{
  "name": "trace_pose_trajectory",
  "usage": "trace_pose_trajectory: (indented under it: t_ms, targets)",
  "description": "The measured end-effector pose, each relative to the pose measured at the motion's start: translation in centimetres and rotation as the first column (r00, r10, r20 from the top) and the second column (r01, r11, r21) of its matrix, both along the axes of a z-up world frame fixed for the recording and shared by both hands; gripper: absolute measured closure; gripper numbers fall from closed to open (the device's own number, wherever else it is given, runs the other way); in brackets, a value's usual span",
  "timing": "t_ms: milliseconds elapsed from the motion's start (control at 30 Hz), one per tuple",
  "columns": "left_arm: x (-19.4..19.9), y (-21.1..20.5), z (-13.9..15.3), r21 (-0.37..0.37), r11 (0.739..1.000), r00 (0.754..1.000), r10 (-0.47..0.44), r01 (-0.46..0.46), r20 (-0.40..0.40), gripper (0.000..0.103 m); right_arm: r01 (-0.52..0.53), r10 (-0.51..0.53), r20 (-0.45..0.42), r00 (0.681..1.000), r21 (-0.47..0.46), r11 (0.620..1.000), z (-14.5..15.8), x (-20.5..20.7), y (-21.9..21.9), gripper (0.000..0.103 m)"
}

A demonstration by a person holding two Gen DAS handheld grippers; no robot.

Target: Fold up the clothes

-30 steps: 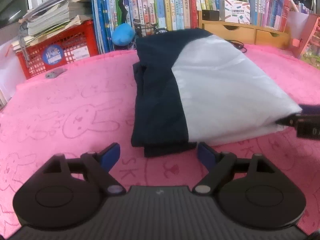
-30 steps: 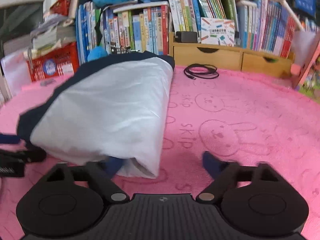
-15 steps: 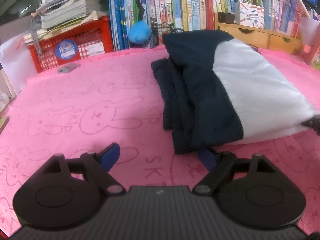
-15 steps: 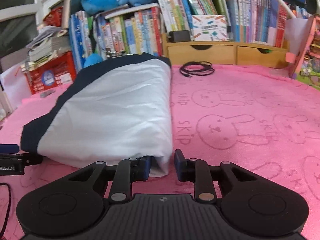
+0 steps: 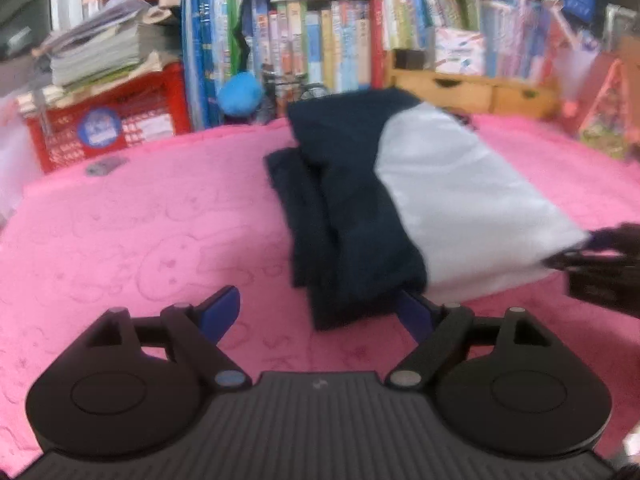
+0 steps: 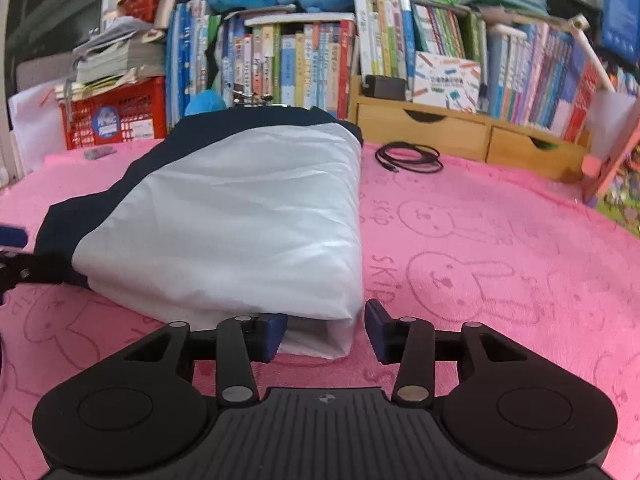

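A folded navy and white garment [image 5: 460, 200] lies on the pink blanket [image 5: 140, 232]. My left gripper [image 5: 318, 312] stands open at the garment's near navy corner, which reaches in between the fingers without being pressed. In the right wrist view the white half [image 6: 240, 232] fills the middle. My right gripper [image 6: 326, 334] has the near white corner between its jaws, which are opening; the right pad stands clear of the cloth. Each gripper shows at the edge of the other's view: the right gripper [image 5: 600, 268], the left gripper [image 6: 16, 264].
A coiled black cable [image 6: 408, 156] lies on the blanket behind the garment. A red crate [image 5: 104, 120], rows of books [image 6: 304, 68] and wooden drawers [image 6: 460, 132] line the far side. A pink stand [image 6: 612, 160] is at the right.
The right jaws closed in on the white corner half a second ago and have since widened. The garment has shifted a little in the left view. The left jaws stayed wide.
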State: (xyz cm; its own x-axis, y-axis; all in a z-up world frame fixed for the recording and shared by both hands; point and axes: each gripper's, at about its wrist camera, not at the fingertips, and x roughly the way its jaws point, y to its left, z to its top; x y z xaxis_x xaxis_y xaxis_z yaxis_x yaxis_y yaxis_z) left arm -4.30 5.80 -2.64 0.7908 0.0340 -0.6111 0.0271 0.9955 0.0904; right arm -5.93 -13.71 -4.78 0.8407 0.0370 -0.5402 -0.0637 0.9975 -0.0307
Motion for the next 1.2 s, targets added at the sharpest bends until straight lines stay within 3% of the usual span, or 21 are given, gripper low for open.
trace_pose_trajectory:
  t_ms: [133,333,433,500,700,833,1000,1200]
  targets:
    - [0.8,2.0,-0.3,0.019,0.992,0.992,0.129,-0.128,-0.015,0.018,-0.013,0.013,0.014,1.0,-0.008,1.0,0.0,-0.3,0.1,0.055]
    - [0.3,2.3,0.0,-0.015,0.992,0.992,0.123,-0.124,-0.038,0.018,-0.031,0.031,-0.003,1.0,-0.016,0.999,-0.2,0.0,0.2,0.048]
    - [0.2,1.7,0.1,-0.005,0.994,0.993,0.112,-0.112,-0.038,0.018,-0.069,0.069,0.003,0.998,-0.041,0.997,-0.2,-0.4,0.5,0.033]
    - [0.0,1.7,0.4,-0.012,0.994,0.994,0.108,-0.109,-0.032,0.018,-0.122,0.122,0.005,0.992,-0.052,0.991,-0.2,-0.8,0.5,0.017]
    - [-0.1,1.1,1.0,-0.029,0.996,0.996,0.08,-0.08,-0.029,0.017,-0.23,0.23,-0.015,0.973,-0.084,0.969,-0.5,-1.4,1.4,0.0]
    - [-0.2,0.8,1.1,-0.074,0.997,0.999,0.03,-0.032,-0.036,0.003,-0.246,0.244,-0.03,0.969,-0.085,0.966,-0.6,-1.1,1.8,0.0]
    - [-0.1,0.0,1.2,-0.1,0.995,0.999,-0.012,0.008,-0.041,0.0,-0.241,0.246,-0.093,0.965,0.062,0.968,-0.8,0.2,0.2,0.0]
    - [0.9,-1.2,-0.4,-0.062,0.998,0.993,-0.01,0.003,-0.117,0.0,-0.245,0.249,-0.093,0.964,0.054,0.968,-0.8,0.5,0.2,0.0]
